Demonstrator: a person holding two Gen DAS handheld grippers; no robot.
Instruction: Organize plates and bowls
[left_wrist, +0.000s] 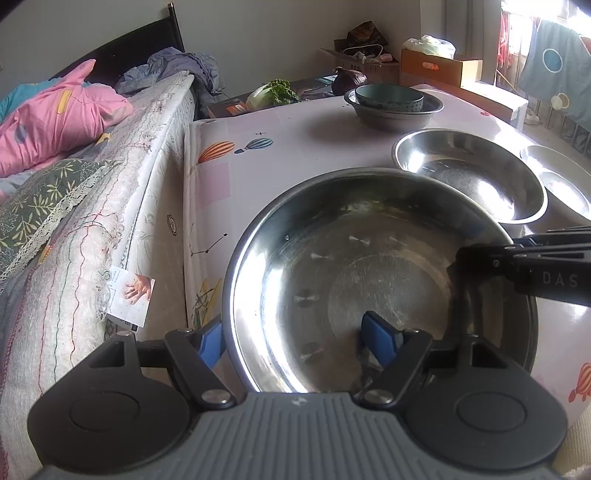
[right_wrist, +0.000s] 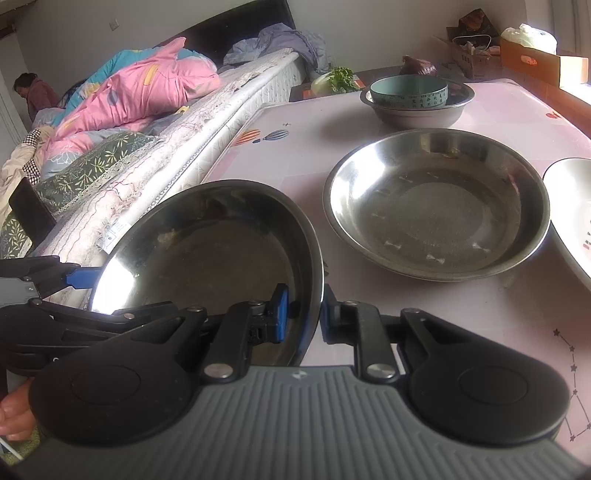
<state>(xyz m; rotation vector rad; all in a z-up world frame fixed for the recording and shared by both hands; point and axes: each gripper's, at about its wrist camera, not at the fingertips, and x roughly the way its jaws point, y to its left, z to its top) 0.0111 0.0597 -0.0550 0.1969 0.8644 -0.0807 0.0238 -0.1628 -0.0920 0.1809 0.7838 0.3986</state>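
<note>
**Both claws on the rim of one steel plate**

At the far left lies the bed (left_wrist: 122, 177), with a pink quilt (right_wrist: 147, 88) heaped on it and a green leaf-print pillow (left_wrist: 40, 199) near its edge.

Next to it, on the pink-covered desk (left_wrist: 295, 147), the left claw (left_wrist: 295, 341) straddles the near-left rim of a wide steel plate (left_wrist: 369, 266): one blue pad sits outside the rim, the other inside the dish. The gap between the pads is fairly wide, so whether they actually press the metal cannot be told.

The right claw (right_wrist: 302, 314) is closed narrowly on the same plate's right rim, one blue pad inside and one outside, gripping the thin edge. In the right wrist view the plate looks tilted; whether it is clear of the desk cannot be told.

Just right of it rests a second steel plate (right_wrist: 439, 206), flat on the desk. Behind that, toward the far edge, a teal bowl (right_wrist: 408, 92) stands inside a grey metal bowl (right_wrist: 417, 110). At the far right, part of a white dish (right_wrist: 569, 210) shows.
</note>
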